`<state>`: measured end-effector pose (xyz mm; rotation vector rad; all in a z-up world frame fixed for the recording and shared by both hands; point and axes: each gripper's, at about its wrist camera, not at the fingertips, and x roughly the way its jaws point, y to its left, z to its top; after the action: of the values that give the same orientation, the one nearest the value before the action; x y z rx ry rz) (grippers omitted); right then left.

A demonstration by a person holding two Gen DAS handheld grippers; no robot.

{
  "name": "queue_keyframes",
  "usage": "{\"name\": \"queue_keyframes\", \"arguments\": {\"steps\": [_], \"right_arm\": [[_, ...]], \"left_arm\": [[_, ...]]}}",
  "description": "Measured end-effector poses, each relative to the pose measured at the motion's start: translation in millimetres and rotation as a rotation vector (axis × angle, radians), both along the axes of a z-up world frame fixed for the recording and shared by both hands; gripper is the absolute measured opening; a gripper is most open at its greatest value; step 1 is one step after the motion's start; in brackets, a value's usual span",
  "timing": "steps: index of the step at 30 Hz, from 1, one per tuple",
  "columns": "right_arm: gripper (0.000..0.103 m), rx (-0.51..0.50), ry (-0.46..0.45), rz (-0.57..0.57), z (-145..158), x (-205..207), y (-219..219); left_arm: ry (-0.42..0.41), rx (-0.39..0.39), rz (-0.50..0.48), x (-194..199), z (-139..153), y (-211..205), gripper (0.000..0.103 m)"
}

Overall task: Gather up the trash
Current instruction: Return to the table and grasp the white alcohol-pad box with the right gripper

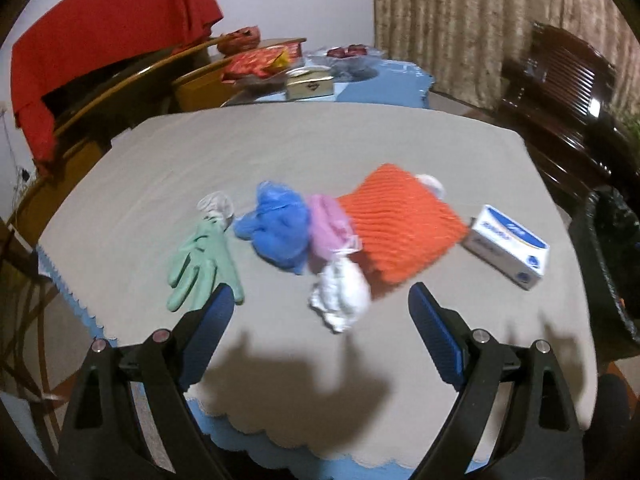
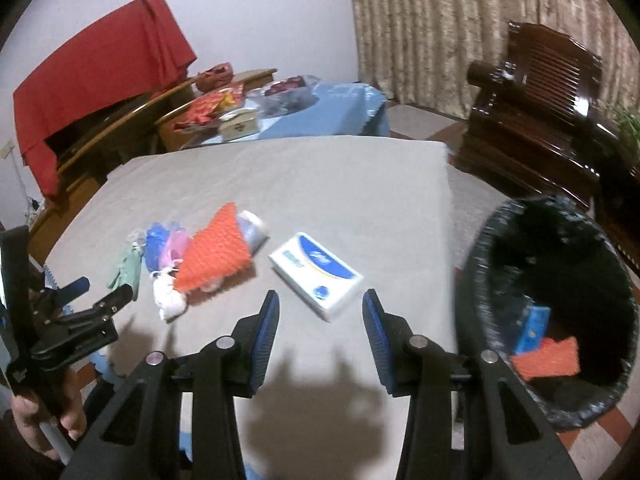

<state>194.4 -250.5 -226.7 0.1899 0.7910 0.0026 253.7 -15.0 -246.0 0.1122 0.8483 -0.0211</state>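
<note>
Both claws, left claw (image 1: 320, 304) and right claw (image 2: 320, 306), released above the worktop (image 1: 320, 152); crumpled white tissue (image 1: 340, 296) near centre, likely dragging neighbouring pink bag (image 1: 326, 226) if pinched carelessly.

A grey cloth (image 1: 320, 148) covers the counter. Beyond it stands a second table under a blue cloth (image 2: 340, 108), carrying a small cream box (image 2: 238, 125) and red printed packets (image 2: 208, 110) (their print too blurred to read). A red cloth (image 1: 108, 44) drapes wooden furniture at left. A dark wooden chair (image 2: 536, 108) stands before beige curtains (image 1: 480, 20).
</note>
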Motion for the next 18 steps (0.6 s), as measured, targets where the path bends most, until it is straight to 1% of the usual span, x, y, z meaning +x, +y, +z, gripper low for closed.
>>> {"name": "queue_keyframes", "arguments": {"steps": [3,6,9,11,14,17,18], "right_arm": [[0.044,-0.007,0.001,0.009,-9,11,10],[0.044,-0.027,0.002,0.016,-20,21,17],[0.047,-0.031,0.018,0.022,-35,33,15],[0.057,-0.041,0.018,0.018,-41,38,13],[0.069,-0.07,0.001,0.011,-51,45,9],[0.074,-0.1,0.005,0.019,-63,56,9],[0.075,-0.115,0.003,0.017,-67,59,9]], "left_arm": [[0.008,-0.01,-0.01,9,-9,5,0.087],[0.033,-0.012,-0.034,18,-22,1,0.087],[0.047,0.0,-0.052,24,-36,-7,0.087],[0.063,0.012,-0.06,31,-47,-9,0.086],[0.081,0.024,-0.061,40,-61,-10,0.084],[0.096,0.031,-0.059,47,-72,-7,0.078],[0.104,0.03,-0.061,50,-76,-7,0.077]]}}
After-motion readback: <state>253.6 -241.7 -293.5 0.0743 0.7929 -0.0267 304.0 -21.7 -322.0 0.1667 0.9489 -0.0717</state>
